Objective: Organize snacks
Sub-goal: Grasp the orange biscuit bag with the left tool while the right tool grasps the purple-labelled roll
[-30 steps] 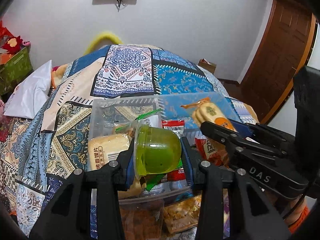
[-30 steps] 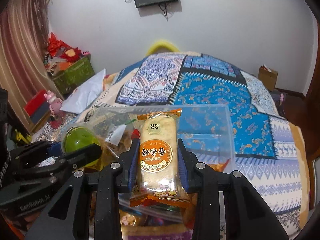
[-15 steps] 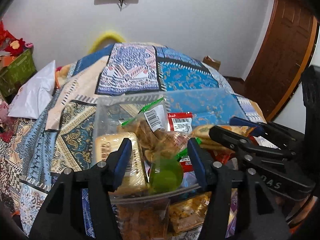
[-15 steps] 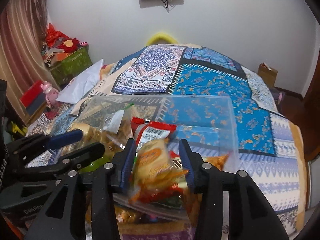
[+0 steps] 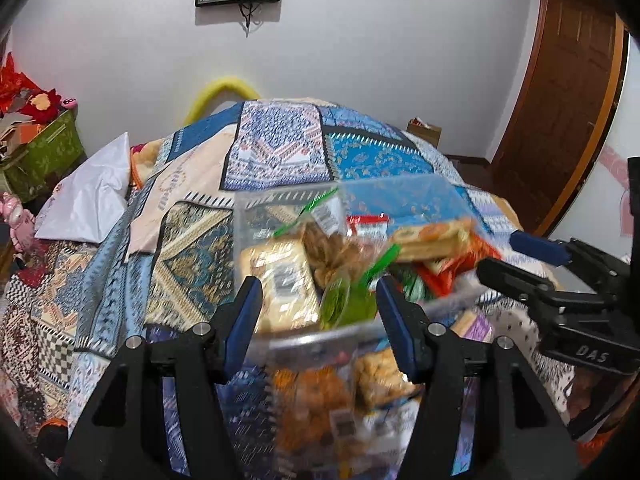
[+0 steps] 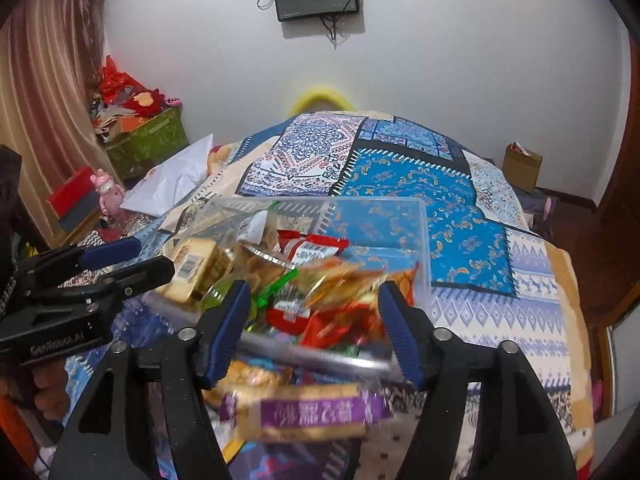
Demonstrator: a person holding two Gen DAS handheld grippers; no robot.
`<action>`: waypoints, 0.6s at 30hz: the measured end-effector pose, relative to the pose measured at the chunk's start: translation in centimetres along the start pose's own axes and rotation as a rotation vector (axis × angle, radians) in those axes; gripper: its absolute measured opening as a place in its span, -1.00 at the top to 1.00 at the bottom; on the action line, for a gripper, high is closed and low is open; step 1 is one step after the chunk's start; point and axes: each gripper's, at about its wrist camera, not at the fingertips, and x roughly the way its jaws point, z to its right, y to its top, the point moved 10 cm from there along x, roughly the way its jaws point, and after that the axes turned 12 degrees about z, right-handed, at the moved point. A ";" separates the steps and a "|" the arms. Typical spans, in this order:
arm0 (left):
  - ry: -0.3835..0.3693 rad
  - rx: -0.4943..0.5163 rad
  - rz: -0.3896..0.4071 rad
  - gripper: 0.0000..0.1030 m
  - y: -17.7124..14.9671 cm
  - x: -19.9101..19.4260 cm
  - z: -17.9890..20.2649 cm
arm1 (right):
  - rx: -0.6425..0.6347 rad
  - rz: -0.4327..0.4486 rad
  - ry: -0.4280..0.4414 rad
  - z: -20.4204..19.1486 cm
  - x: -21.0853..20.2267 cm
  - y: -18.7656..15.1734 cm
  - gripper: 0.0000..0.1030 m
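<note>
A clear plastic box sits on the patterned bedspread, full of snack packets. A green jelly cup lies inside near its front wall, next to a beige cake packet. The orange rice cracker packet lies on top of the red packets. My left gripper is open and empty over the box's front edge. My right gripper is open and empty, also over the front edge. More snack packets lie on the bed in front of the box, among them a purple one.
The bed stretches away behind the box. A white bag lies at its left edge. A green crate and red items stand by the left wall. A wooden door is at the right.
Both grippers opened. The green jelly cup dropped from the left one and the rice cracker packet from the right one into the box. Both grippers then drew back slightly.
</note>
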 end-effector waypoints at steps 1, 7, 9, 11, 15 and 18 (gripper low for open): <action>0.001 0.001 -0.007 -0.14 -0.4 -0.2 -0.1 | -0.003 -0.002 -0.001 -0.1 -0.3 -0.3 -0.28; 0.003 -0.010 -0.065 -0.14 -3.6 -0.8 -0.9 | 0.000 -0.054 0.011 -0.9 -0.6 -3.3 -0.36; 0.003 -0.016 -0.090 -0.14 -4.8 -0.8 -1.0 | 0.003 -0.081 0.020 -1.3 -0.2 -4.3 -0.36; 0.003 -0.024 -0.108 -0.14 -5.8 -0.8 -1.2 | -0.001 -0.100 0.022 -1.9 0.3 -5.0 -0.36; 0.005 -0.040 -0.133 -0.14 -7.1 -0.9 -1.5 | -0.018 -0.125 0.048 -3.2 1.4 -6.0 -0.36; 0.011 -0.049 -0.144 -0.14 -7.7 -0.9 -1.9 | -0.028 -0.158 0.073 -3.9 1.8 -7.0 -0.36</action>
